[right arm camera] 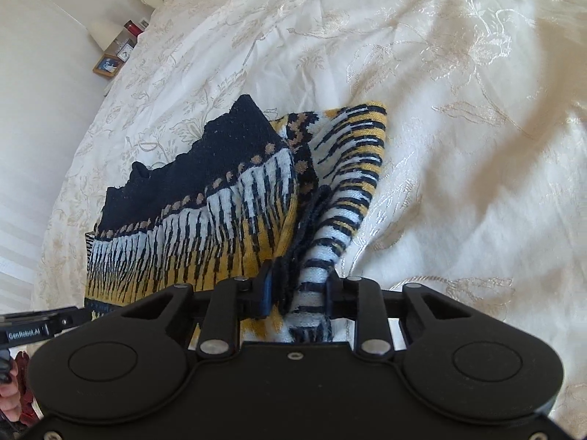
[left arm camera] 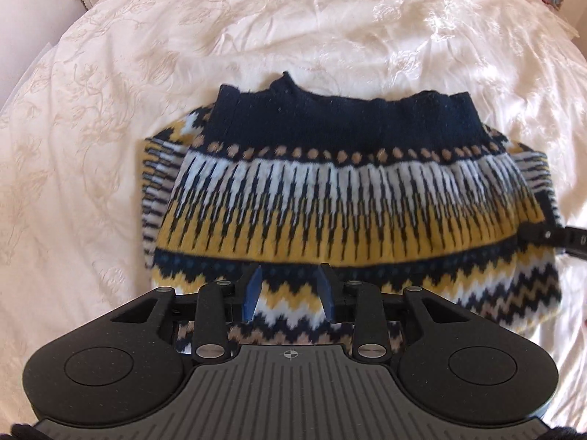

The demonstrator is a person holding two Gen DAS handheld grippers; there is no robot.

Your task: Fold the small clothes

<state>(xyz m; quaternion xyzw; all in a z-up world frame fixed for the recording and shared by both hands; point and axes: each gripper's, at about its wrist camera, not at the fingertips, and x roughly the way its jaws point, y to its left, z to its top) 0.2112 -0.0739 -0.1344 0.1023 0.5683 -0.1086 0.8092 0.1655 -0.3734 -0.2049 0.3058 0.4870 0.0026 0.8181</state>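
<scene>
Mid-fold: right gripper clamped on patterned knit sweater sleeve edge; left gripper parted, apparently gripping nothing. Next: carry sleeve inward across body.

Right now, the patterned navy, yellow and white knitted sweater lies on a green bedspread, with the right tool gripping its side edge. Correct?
Not quite. The bedspread is cream-white with embroidered flowers, not green, as the right wrist view shows. The right tool does grip the knitted sweater's side edge.

Black gripper with blue pads, silver screws.
</scene>
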